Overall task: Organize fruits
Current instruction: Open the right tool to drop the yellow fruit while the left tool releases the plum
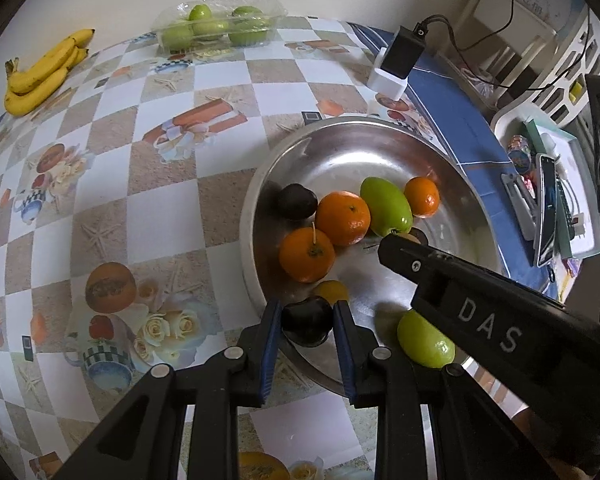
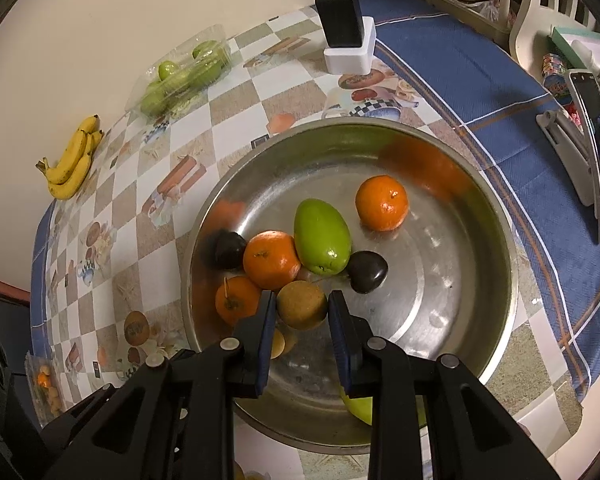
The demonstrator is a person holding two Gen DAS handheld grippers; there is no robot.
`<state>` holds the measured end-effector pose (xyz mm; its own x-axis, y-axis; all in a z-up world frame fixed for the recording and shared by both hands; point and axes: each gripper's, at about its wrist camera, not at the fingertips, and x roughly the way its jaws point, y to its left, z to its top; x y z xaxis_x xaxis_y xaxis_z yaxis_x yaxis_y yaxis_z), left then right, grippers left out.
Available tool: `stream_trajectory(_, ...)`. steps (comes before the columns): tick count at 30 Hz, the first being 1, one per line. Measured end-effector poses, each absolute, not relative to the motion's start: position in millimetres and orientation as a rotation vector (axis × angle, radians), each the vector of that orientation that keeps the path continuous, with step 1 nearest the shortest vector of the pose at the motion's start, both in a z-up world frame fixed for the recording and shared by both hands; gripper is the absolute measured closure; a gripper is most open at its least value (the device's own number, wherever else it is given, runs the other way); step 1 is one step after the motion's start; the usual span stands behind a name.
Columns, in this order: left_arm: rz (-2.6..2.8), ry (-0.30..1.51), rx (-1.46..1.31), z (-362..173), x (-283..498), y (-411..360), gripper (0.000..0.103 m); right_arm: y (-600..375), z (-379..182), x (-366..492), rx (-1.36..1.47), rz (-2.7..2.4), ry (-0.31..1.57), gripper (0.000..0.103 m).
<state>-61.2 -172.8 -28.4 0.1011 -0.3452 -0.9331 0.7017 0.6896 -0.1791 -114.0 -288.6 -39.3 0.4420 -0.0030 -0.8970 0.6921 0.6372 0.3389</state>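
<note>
**Both claws gripping fruit over the steel bowl**

The left claw (image 1: 307, 320) is pinching a dark plum (image 1: 306, 317) between its blue pads, right at the near rim of the steel bowl (image 1: 380, 128). The right claw (image 2: 302, 312) is closing on a brownish round fruit (image 2: 302, 304) low inside the same bowl (image 2: 340, 136). Both sets of jaws are standing narrow, each filled by its fruit.

To do this step well, each hand is probably best lifting straight up before carrying across, since the two claws are working close together and the right one's arm is crossing the left view. Squeezing gently matters too: the plum looks soft and round and could slip or bruise.

The bowl is holding three oranges (image 2: 381, 202), a long green mango (image 2: 320, 236), two more dark plums (image 2: 366, 272), a small yellow fruit (image 1: 331, 291) and, near the front rim, another green fruit (image 1: 424, 344). Far across the checked tablecloth (image 1: 160, 208), a clear plastic tray (image 1: 220, 24) is holding green apples, and a bunch of bananas (image 1: 40, 76) is lying loose beside it, well apart from the bowl.
</note>
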Motion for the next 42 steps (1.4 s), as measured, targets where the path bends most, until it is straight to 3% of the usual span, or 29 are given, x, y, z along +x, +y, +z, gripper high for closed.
stream_trajectory(22,-0.810,1.267,0.329,-31,-57,-170,0.073,-288,-43,-114,0.783,-0.505,1.053,0.075)
stream_trajectory(27,-0.808,1.265,0.319,-29,-56,-169,0.061,-289,-43,-113,0.783,-0.505,1.054,0.074)
stream_trajectory(35,-0.752,1.259,0.285,-24,-43,-157,0.060,-287,-41,-112,0.776,-0.503,1.049,0.075)
stream_trajectory(42,-0.587,1.265,0.211,-26,-9,-126,0.051,-285,-43,-111,0.774,-0.489,1.064,0.075)
